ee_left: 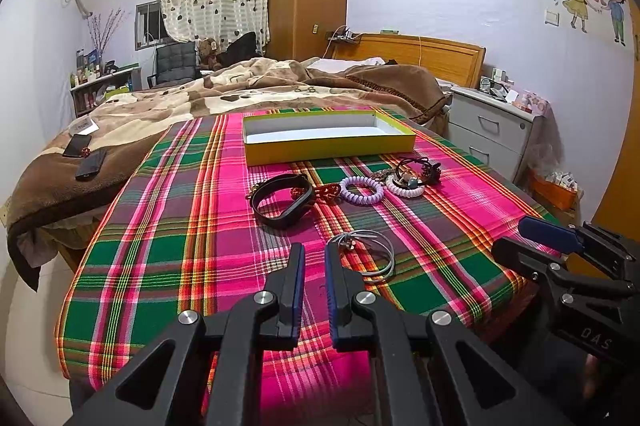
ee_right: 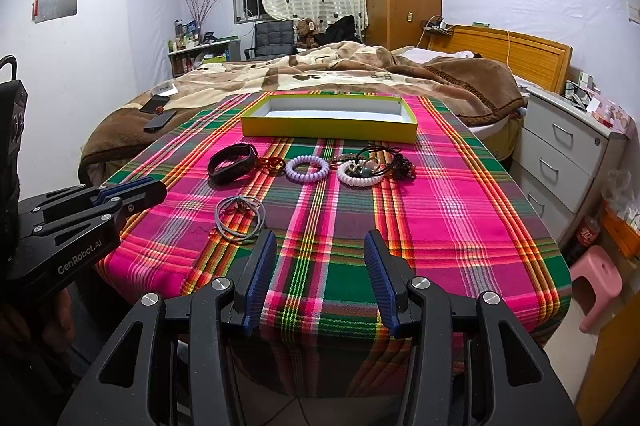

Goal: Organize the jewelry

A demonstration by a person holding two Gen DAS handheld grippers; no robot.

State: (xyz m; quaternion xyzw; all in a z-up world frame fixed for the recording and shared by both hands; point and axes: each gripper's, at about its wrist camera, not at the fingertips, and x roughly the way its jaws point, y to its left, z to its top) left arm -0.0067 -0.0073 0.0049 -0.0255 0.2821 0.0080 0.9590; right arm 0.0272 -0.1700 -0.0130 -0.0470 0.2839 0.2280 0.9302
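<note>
On the plaid tablecloth [ee_left: 192,226] a shallow yellow box [ee_left: 328,146] [ee_right: 328,128] stands open and empty at the far end. In front of it lie, in a row, a black band [ee_left: 280,223] [ee_right: 229,178], a red-gold ornament [ee_left: 328,191], a purple spiral tie [ee_left: 362,199] [ee_right: 307,181], a white spiral tie [ee_left: 404,193] [ee_right: 356,182] and a tangle of black cords [ee_left: 420,166]. Thin silver bangles [ee_left: 347,241] [ee_right: 240,204] lie nearest. My left gripper [ee_left: 314,250] [ee_right: 132,192] hovers just short of the bangles, jaws a narrow gap apart with nothing in them. My right gripper [ee_right: 321,236] [ee_left: 520,238] is wide open and empty, near the table's front edge.
A bed with a brown blanket [ee_left: 120,130] lies behind the table, with two phones [ee_left: 86,156] on it. A grey drawer unit [ee_right: 560,154] and a pink stool [ee_right: 596,286] stand to the right. The cloth hangs over the table's near edge.
</note>
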